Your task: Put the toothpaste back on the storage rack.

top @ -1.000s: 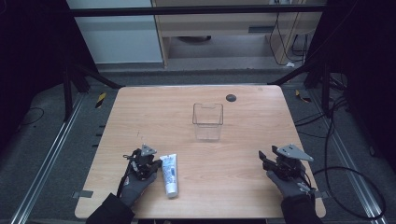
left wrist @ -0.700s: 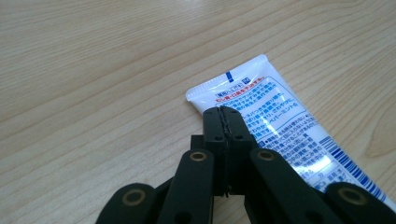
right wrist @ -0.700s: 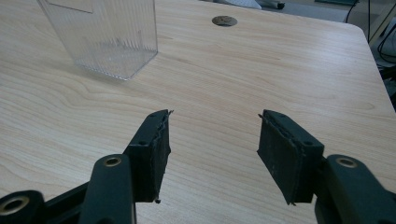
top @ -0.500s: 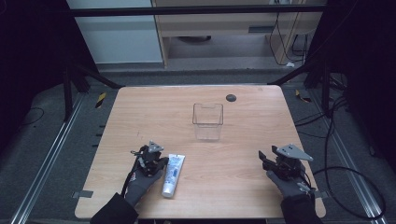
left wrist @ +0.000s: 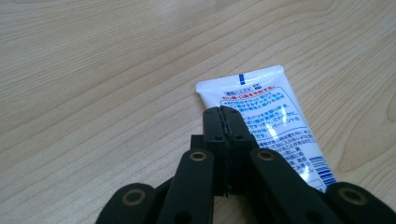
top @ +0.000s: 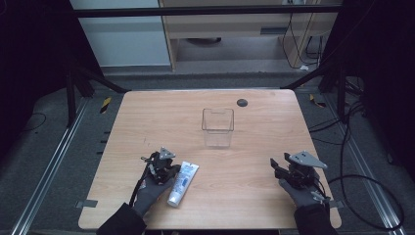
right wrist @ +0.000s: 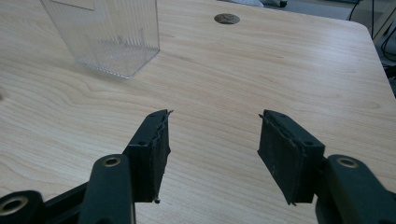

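We see a white tube [top: 182, 183] with a blue stripe near its flat end, a red line of print and blue small text on its label. Table [top: 161, 117]: light wood, wavy grain, with a dark round disc [top: 242, 102] near the far edge. Box [top: 218, 127]: clear, ribbed walls. Left gripper [left wrist: 226, 122] and right gripper [right wrist: 212, 154]: black jaws, brass-coloured pins. Gloves [top: 147, 193]: dark grey.

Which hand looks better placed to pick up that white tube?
Probably the left. Its hand-held gripper, jaws shut, sits right beside the tube, while the right hand-held gripper waits open across the table.
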The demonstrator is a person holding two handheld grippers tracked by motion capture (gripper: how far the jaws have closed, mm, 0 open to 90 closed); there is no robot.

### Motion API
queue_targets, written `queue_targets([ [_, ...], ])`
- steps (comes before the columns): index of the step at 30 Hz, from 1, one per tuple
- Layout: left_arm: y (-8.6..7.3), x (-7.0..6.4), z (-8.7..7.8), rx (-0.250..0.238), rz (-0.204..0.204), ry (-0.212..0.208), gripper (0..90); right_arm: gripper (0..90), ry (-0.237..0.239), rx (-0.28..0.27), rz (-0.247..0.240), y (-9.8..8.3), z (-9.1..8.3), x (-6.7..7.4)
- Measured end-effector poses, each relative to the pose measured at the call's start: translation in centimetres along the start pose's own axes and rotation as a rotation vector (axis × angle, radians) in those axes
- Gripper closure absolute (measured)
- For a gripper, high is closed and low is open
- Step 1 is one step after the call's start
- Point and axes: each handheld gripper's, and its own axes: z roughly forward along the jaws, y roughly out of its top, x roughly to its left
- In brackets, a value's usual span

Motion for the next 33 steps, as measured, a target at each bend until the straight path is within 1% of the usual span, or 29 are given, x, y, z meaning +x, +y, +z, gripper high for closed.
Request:
queue_targets([
  [5,0.2,-0.2,-0.2,-0.011,0.012,-0.007,89.4,42.6,0.001,0.001,-0.001,0.0,0.0,0.0],
  [9,0.4,-0.3,-0.7,-0.028,0.023,0.002,87.8,42.5,-0.001,0.000,-0.003,0.0,0.0,0.0],
  [10,0.5,-0.3,-1.2,-0.041,0.027,0.008,83.7,42.5,0.000,0.000,0.003,0.0,-0.1,-0.1],
  [12,0.7,-0.4,-1.7,-0.058,0.029,0.018,79.5,42.4,-0.004,-0.001,0.001,-0.1,-0.1,-0.2],
  [14,0.9,-0.4,-2.2,-0.064,0.032,0.014,74.4,42.3,-0.005,-0.003,-0.002,-0.1,-0.1,-0.3],
  [16,1.2,-0.5,-2.6,-0.064,0.035,0.011,68.9,42.0,-0.003,0.000,0.013,-0.1,-0.2,-0.3],
  [17,1.2,-0.5,-2.6,-0.064,0.035,0.011,66.7,42.0,-0.005,-0.003,0.009,-0.1,-0.2,-0.4],
  [19,1.6,-0.7,-3.1,-0.059,0.037,-0.003,61.0,41.8,-0.006,-0.004,0.006,-0.1,-0.2,-0.5],
  [21,1.8,-0.8,-3.3,-0.056,0.043,-0.003,55.7,41.5,-0.007,-0.003,0.008,-0.2,-0.2,-0.6],
  [22,2.1,-1.0,-3.6,-0.055,0.050,0.002,53.4,41.3,-0.007,-0.001,0.010,-0.2,-0.2,-0.7],
  [26,2.5,-1.4,-4.1,-0.058,0.051,0.004,45.3,40.8,-0.010,0.002,0.005,-0.2,-0.2,-0.8],
  [27,2.6,-1.5,-4.3,-0.067,0.050,0.007,45.3,40.7,-0.010,0.002,0.005,-0.2,-0.1,-0.8],
  [28,2.9,-1.7,-4.6,-0.072,0.051,0.013,41.2,40.4,-0.011,0.002,0.006,-0.2,-0.1,-0.8],
  [30,3.1,-2.0,-4.8,-0.074,0.053,0.016,36.5,40.3,-0.008,0.006,0.015,-0.1,-0.1,-0.7],
  [32,3.2,-2.1,-4.9,-0.071,0.056,0.015,33.7,40.2,-0.010,0.005,0.012,-0.2,-0.1,-0.7],
  [33,3.3,-2.4,-5.1,-0.070,0.060,0.009,32.6,40.0,-0.012,0.004,0.004,-0.1,-0.1,-0.7],
])
